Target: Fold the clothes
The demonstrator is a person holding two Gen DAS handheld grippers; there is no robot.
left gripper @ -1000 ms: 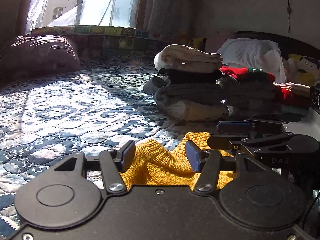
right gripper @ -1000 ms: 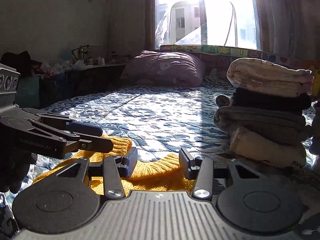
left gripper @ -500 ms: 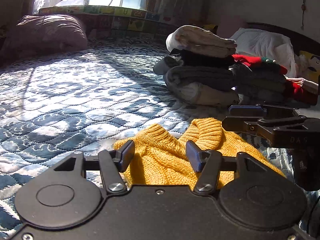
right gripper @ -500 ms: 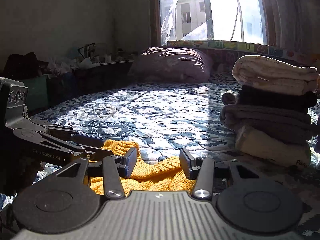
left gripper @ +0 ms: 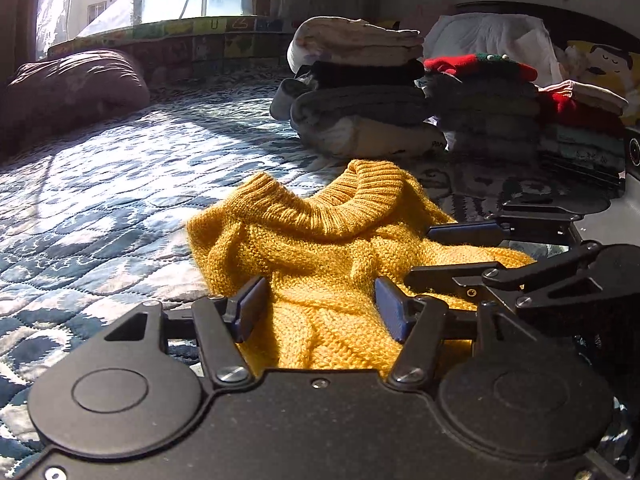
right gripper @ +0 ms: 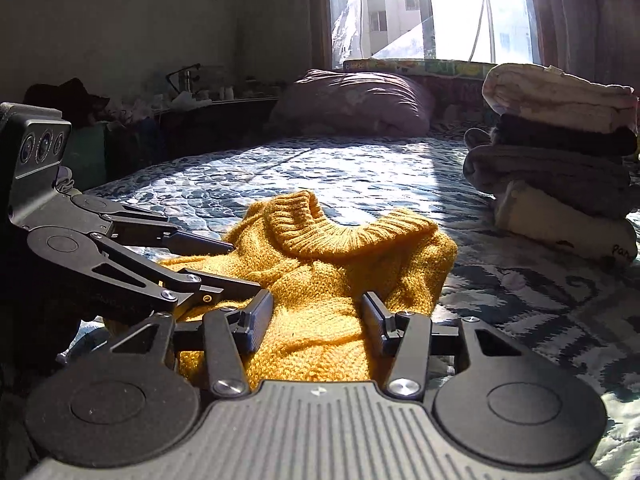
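The mustard-yellow cable-knit sweater with a ribbed roll collar [left gripper: 320,248] lay bunched on the blue-and-white quilted bedspread [left gripper: 100,184], near the bed's front edge and short of the stacks of folded clothes [left gripper: 360,96] toward the far right side. Compared with a second earlier, much more of the knit showed in both wrist views: then only a low hump of yellow sat between the fingers, and now the collar and upper body spread out ahead of both tools. Both cameras seemed to have drawn back and risen from the garment.

The left gripper [left gripper: 320,308] had its jaws spread wide with yellow knit lying between them, clamped on nothing. The right gripper [right gripper: 316,320] was likewise parted over the sweater, its pads clear of the wool. Each tool showed in the other's view, side by side, just above the knit.

That suggested a fold or a laying-down had just ended and the sweater was released. It was still rumpled, the collar standing up, so it probably needed smoothing and at least one more fold before joining a stack.
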